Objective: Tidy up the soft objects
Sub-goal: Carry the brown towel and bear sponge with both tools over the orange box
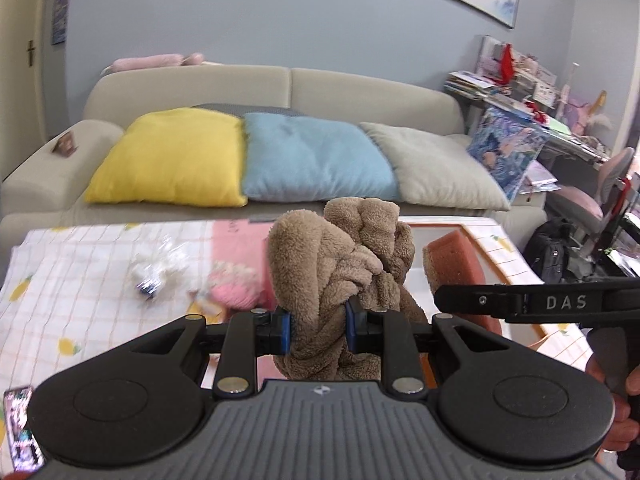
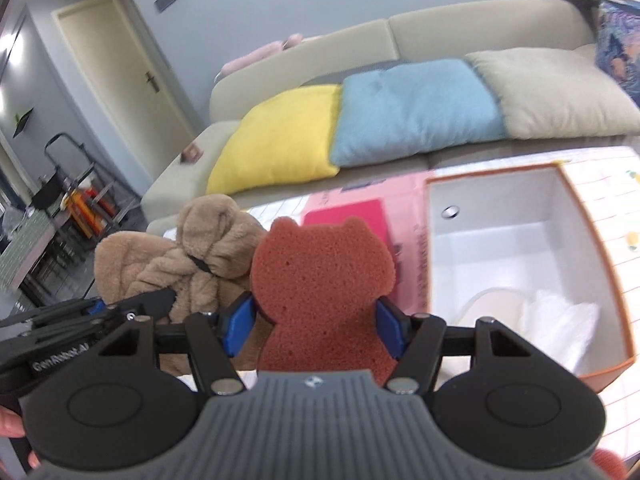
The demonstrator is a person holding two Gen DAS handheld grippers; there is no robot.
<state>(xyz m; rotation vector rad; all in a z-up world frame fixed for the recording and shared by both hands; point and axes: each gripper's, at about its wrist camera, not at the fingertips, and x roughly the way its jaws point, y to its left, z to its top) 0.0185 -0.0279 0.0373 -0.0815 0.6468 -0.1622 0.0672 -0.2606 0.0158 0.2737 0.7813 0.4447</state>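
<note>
Left wrist view has the left tool [image 1: 319, 330] pinching a bunched-up brown fleece cloth [image 1: 340, 264] between its blue pads, held up over the bench [image 1: 80, 264] with the checkered cover. Right wrist view: the right tool [image 2: 316, 326] is clamped on a reddish cat-shaped sponge [image 2: 320, 276], held upright, just beside the brown cloth. Off to its right sits an open white box [image 2: 516, 240] with an orange rim and something white lying in it. Pink plush thing [image 1: 236, 286] and a white bundle [image 1: 158, 272] lie on the bench, too blurry to name.
</note>
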